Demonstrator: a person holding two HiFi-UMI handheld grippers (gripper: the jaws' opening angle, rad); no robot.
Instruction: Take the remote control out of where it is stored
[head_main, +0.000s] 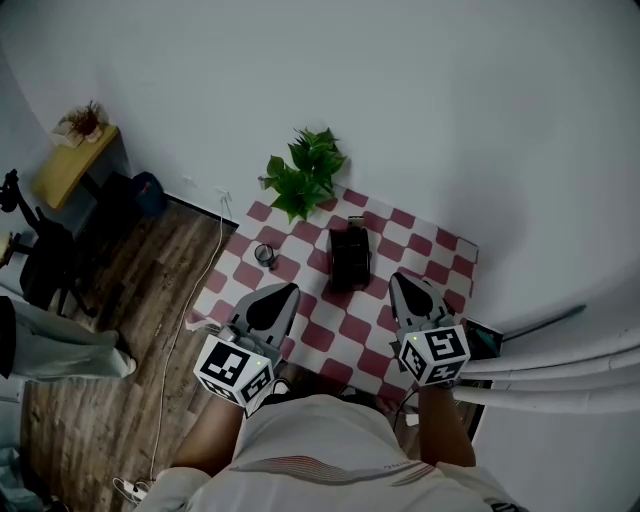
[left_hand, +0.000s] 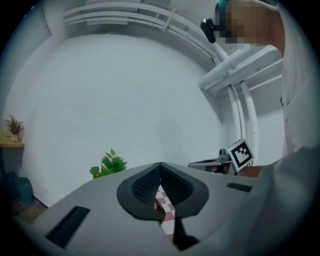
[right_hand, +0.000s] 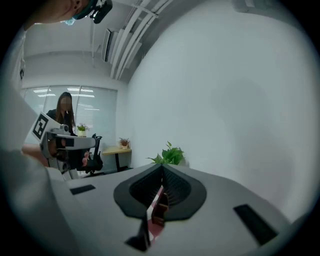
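A black storage box (head_main: 349, 252) stands upright near the middle of the red-and-white checkered cloth (head_main: 345, 325). No remote control shows by itself; the box's inside is too dark to tell. My left gripper (head_main: 290, 289) is held low at the cloth's near left, jaws shut and empty. My right gripper (head_main: 397, 279) sits at the near right, also shut with nothing in it. In the left gripper view the left gripper (left_hand: 160, 166) points over the cloth toward the wall. In the right gripper view a sliver of the dark box (right_hand: 159, 206) shows below the right gripper (right_hand: 162, 169).
A green potted plant (head_main: 305, 178) stands at the cloth's far edge, a small dark cup (head_main: 265, 255) at its left. A flat dark device (head_main: 484, 339) lies by the right gripper. White pipes (head_main: 560, 365) run at the right. A wooden desk (head_main: 72, 160), an office chair (head_main: 40, 262) and a person's legs (head_main: 55, 345) are left.
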